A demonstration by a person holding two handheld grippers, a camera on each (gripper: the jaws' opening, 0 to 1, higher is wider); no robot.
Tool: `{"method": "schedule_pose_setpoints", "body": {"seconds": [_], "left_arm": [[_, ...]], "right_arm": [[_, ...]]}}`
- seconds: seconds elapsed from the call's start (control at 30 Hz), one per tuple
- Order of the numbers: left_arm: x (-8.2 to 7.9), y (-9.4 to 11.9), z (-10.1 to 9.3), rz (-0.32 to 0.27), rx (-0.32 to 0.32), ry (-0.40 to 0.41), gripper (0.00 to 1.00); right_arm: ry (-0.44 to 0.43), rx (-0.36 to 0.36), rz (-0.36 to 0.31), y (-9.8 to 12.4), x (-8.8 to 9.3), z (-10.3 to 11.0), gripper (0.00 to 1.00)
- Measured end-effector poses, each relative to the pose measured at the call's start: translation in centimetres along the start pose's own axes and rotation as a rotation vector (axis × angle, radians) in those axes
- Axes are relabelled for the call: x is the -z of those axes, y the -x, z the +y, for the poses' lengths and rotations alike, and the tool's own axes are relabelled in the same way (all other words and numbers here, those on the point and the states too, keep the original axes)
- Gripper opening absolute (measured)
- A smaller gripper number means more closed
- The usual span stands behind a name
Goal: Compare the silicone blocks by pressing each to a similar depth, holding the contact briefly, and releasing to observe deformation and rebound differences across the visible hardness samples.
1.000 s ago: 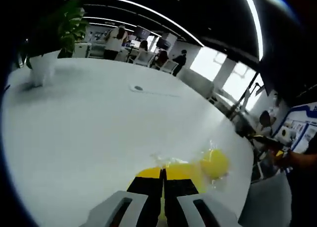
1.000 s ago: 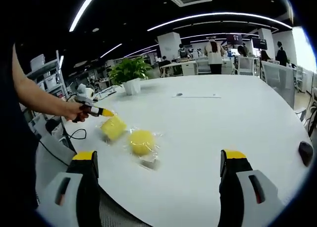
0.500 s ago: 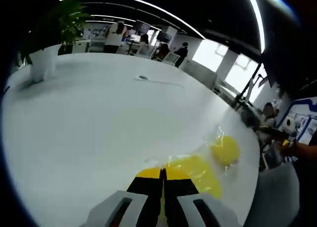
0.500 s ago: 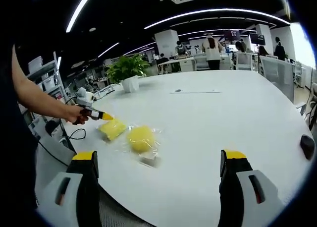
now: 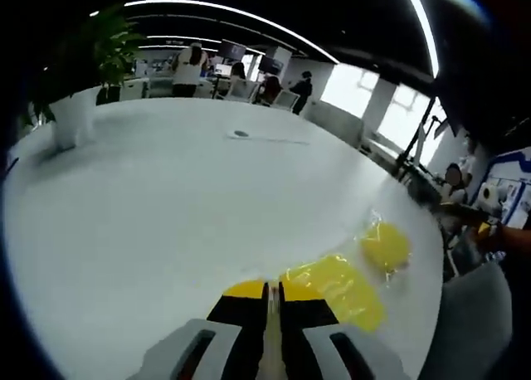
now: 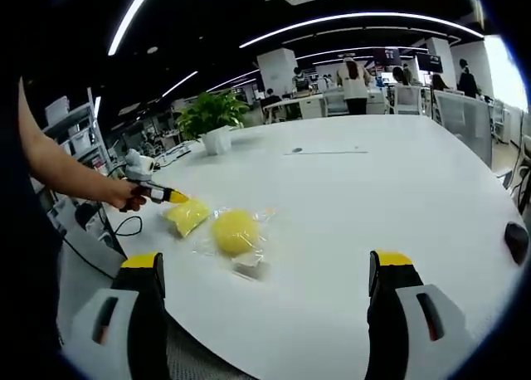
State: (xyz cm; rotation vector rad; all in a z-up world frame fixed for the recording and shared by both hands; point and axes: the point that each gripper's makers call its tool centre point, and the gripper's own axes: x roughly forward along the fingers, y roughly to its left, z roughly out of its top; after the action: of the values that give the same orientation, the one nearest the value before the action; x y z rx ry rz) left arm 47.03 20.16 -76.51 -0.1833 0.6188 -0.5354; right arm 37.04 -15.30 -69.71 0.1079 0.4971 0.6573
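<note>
Left gripper [image 5: 273, 290]: jaws together, nothing between them; yellow tips at the near edge of the flat yellow block [image 5: 338, 285]. In the right gripper view this gripper [image 6: 176, 197] shows at the left, held in the person's hand [image 6: 126, 192], tip at the block's end; real contact cannot be told.
Flat block [image 6: 187, 215]: in clear wrap, near the table's left edge as the right gripper view shows it.
Round block [image 6: 236, 231]: yellow, also in wrap, just beside the flat one, towards the table's middle; seen too in the left gripper view [image 5: 385, 246].
Right gripper [image 6: 270, 285]: jaws wide apart, holding nothing, hanging over the table's near edge, well apart from both blocks.
Table [image 6: 357, 197]: white, large; potted plant [image 6: 215, 119] near its far left edge.
Progress: likely early, on the first sample. No dent visible in either block. Judged left: press, hold and release on the flat block, then the same on the round one.
</note>
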Motion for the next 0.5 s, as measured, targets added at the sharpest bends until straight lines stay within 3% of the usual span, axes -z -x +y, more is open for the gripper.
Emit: {"method": "schedule_pose_setpoints", "body": {"seconds": [0.07,0.2,0.4,0.5], "left_arm": [[-1.5,0.6,0.9,-0.09,-0.04,-0.032,0.48],[-3.0,2.5,1.8,-0.158,-0.07,0.007,0.78],[-3.5,5.7,1.5,-0.175,-0.075,0.013,0.9],[-2.2,7.1,0.0,-0.14,-0.063,0.014,0.95]], "right_arm": [[0.003,-0.001,0.0,0.0,-0.1,0.0,0.96],[0.019,-0.009,-0.001,-0.2,-0.7,-0.2,0.96],[0.049,-0.015,-0.014,-0.4,-1.8,-0.2,0.96],[0.058,-0.012,-0.017,-0.4,-2.0,-0.4,0.96]]}}
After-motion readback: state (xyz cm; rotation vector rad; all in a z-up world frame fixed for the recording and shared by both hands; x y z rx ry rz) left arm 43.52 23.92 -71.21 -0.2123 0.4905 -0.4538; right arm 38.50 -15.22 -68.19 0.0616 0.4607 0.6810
